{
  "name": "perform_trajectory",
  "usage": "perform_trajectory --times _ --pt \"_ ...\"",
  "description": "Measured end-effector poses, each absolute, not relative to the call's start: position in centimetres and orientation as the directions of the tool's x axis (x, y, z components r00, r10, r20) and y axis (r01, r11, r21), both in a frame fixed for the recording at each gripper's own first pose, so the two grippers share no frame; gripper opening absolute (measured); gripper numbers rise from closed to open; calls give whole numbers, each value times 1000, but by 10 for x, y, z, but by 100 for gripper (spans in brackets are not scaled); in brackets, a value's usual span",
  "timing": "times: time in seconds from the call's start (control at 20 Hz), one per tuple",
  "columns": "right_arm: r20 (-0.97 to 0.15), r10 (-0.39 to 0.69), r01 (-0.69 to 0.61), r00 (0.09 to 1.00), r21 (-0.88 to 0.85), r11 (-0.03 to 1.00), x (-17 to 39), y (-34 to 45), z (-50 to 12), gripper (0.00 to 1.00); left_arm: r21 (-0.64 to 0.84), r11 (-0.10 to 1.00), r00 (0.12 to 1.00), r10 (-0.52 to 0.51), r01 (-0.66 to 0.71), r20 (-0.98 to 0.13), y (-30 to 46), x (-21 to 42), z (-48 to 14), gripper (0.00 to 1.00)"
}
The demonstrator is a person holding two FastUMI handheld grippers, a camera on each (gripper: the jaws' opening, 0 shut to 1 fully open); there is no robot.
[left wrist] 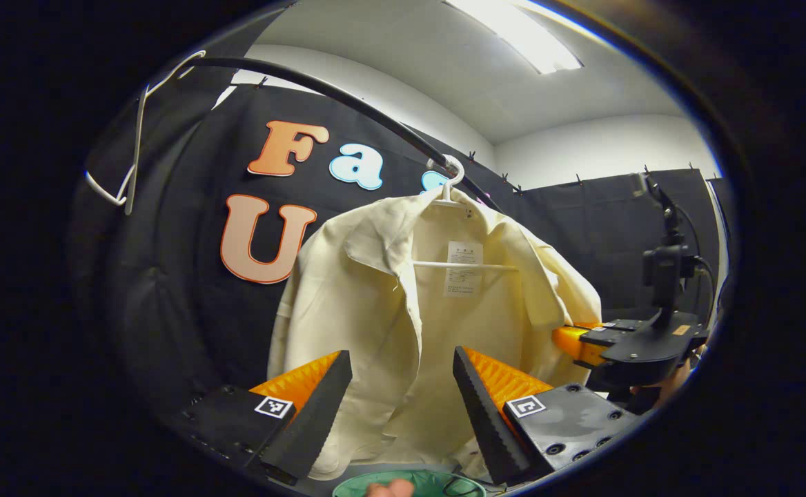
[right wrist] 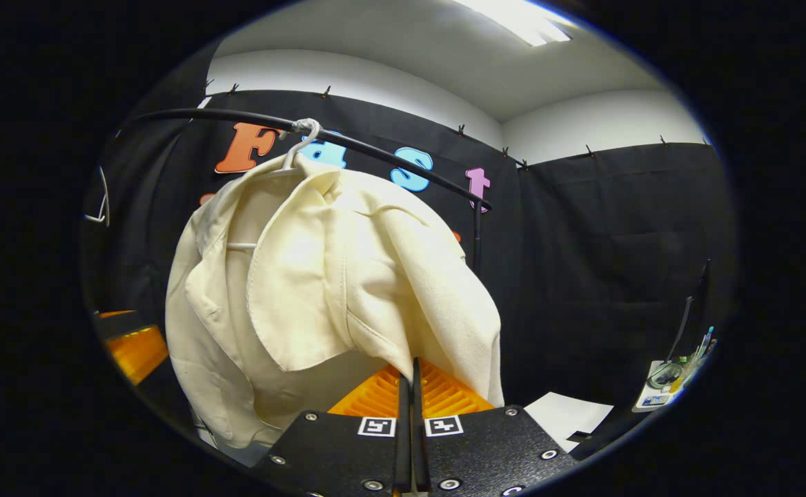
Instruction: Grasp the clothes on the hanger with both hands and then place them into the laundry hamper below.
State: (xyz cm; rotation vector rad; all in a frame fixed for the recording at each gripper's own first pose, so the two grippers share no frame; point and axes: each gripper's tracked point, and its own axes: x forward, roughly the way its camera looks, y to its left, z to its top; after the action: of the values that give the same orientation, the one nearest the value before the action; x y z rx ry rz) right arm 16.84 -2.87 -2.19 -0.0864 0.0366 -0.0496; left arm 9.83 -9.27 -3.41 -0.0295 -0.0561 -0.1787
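Your right gripper (right wrist: 408, 386) has its fingers closed together at the sleeve hem of the cream cloth jacket (left wrist: 403, 304); whether cloth is pinched, you cannot tell. Your left gripper (left wrist: 401, 393) is spread wide, empty, facing the front. The jacket hangs on the white plastic hanger (left wrist: 448, 193), above the green hamper rim (left wrist: 437, 481) (low, near). Close on the left panel, then lift clear of the black rail (left wrist: 348, 103).

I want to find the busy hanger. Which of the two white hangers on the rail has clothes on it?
The hanger farther along the rail carries the cream jacket. The other hanger, near the rail's end, hangs bare.
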Motion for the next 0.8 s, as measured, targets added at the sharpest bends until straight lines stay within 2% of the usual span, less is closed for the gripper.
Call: perform_trajectory --times 0.05,0.1,0.15,0.35,0.5,0.55,0.7,0.8 --pt "-39 -41 38 998 -80 996 162 -30 -17 1 -8 986 983 -164 166 86 -98 113 -34 96" --pt "-41 -31 28 999 -70 997 158 -31 -12 1 10 989 983 -149 149 109 -104 128 -34 100" --pt "-36 -22 20 999 -58 998 147 -32 -5 1 28 992 983 -126 124 135 -107 143 -35 96" --pt "-35 8 -9 999 -27 1000 128 -33 8 1 115 988 984 81 -100 156 -79 188 -54 98" --pt "-32 27 -28 999 -28 999 125 -29 12 1 173 974 980 118 -146 161 -64 205 -63 96" --pt "-30 36 -36 999 -19 999 123 -28 15 1 187 968 977 137 -167 163 -53 205 -61 100" --pt "-17 49 -49 999 -7 999 121 -29 22 1 192 968 980 135 -162 148 -34 209 -59 95" --pt "-10 76 -76 997 7 997 117 -25 25 2 181 972 982 129 -153 134 -22 206 -54 50"
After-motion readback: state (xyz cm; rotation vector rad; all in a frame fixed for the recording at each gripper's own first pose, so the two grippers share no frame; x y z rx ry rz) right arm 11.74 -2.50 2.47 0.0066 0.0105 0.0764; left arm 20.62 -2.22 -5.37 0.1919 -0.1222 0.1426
